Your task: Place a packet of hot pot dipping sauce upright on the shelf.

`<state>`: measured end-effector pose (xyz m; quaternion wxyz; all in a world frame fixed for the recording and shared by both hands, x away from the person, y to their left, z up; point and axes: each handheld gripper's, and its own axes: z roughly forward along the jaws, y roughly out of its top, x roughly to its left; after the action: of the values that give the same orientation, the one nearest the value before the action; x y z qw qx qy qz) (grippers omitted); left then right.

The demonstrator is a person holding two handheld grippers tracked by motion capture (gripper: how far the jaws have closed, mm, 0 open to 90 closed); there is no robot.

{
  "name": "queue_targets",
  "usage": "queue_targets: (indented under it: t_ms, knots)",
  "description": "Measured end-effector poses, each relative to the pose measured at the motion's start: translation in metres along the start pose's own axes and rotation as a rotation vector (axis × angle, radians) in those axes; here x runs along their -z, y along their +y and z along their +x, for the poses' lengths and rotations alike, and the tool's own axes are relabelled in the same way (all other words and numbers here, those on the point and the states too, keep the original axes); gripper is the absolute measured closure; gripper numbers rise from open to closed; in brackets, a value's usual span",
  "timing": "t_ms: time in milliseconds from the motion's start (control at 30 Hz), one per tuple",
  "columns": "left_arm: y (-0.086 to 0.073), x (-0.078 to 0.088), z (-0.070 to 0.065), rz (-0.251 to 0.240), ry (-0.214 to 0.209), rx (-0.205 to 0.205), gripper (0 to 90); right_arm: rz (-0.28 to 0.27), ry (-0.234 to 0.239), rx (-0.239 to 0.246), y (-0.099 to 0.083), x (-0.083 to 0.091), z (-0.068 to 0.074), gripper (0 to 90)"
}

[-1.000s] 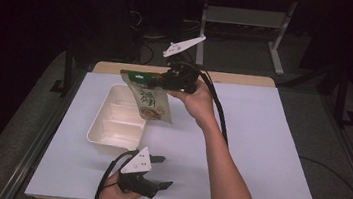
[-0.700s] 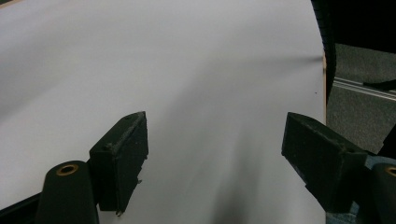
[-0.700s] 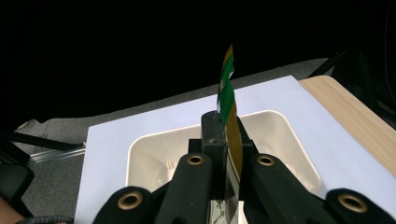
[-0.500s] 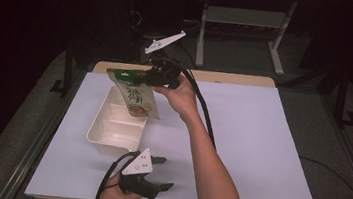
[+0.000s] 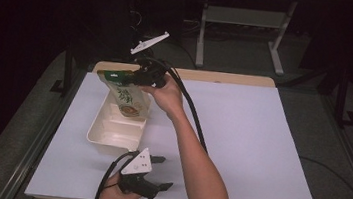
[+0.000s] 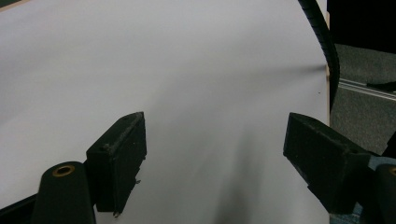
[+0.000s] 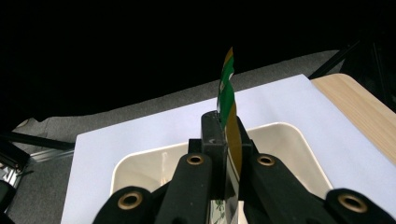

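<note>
We see the right gripper (image 5: 139,77) clamped on a green pouch (image 5: 127,96) hanging over the cream tray (image 5: 105,134); at 6 o'clock, the left gripper (image 5: 156,171) stands wide.

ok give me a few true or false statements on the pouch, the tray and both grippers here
1. The right gripper is clamped on the top edge of the green snack pouch. True.
2. The pouch lies flat on the white sheet. False: it hangs above the cream tray.
3. The left gripper holds the tray. False: its jaws stand open and hold nothing, near the table's front edge.
4. The tray sits on the white sheet. True.
5. The tray is full of pouches. False: its compartments look bare.
</note>
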<state>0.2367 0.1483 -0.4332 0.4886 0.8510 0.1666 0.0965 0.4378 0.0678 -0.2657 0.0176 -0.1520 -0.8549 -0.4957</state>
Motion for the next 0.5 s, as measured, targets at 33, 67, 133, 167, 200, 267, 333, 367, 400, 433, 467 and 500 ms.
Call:
queue_targets:
  t_ms: [33,67,133,167,200,267,333,367,400,433,467,500]
  knots:
    - [0.000,0.000,0.000,0.001,0.000,0.001,20.8,-0.003,0.004,-0.002,0.000,-0.002,-0.001,89.7]
    - [0.000,0.000,0.000,0.001,0.000,0.001,20.8,-0.003,0.004,-0.002,0.000,-0.002,-0.001,89.7]
    - [0.000,0.000,0.000,-0.001,0.002,-0.004,20.9,-0.007,0.012,-0.012,-0.002,-0.011,-0.003,89.7]
    - [0.000,0.000,0.001,0.000,0.003,-0.006,20.9,-0.007,0.012,-0.012,-0.002,-0.011,-0.003,89.7]
    - [-0.001,0.000,0.002,0.008,0.001,-0.005,20.9,-0.003,0.014,-0.022,-0.004,-0.018,-0.005,89.7]
    - [-0.001,0.000,0.003,0.011,0.000,-0.002,20.9,-0.002,0.016,-0.025,-0.004,-0.021,-0.005,89.7]
    - [-0.002,-0.001,0.004,0.011,0.000,0.000,20.9,-0.003,0.033,-0.037,-0.007,-0.029,-0.008,89.6]
    - [-0.002,-0.001,0.004,0.011,-0.001,0.000,20.9,-0.003,0.033,-0.037,-0.007,-0.029,-0.008,89.6]
    - [-0.002,-0.001,0.004,0.013,0.001,-0.002,21.0,-0.001,0.040,-0.038,-0.010,-0.036,-0.010,89.6]
    - [-0.002,-0.001,0.004,0.014,0.002,-0.004,21.0,-0.001,0.040,-0.038,-0.010,-0.036,-0.010,89.6]
    - [-0.002,-0.001,0.004,0.018,0.006,-0.011,21.0,0.001,0.044,-0.050,-0.014,-0.040,-0.012,89.6]
    - [-0.003,-0.001,0.004,0.020,0.007,-0.013,21.1,0.001,0.043,-0.053,-0.016,-0.042,-0.013,89.6]
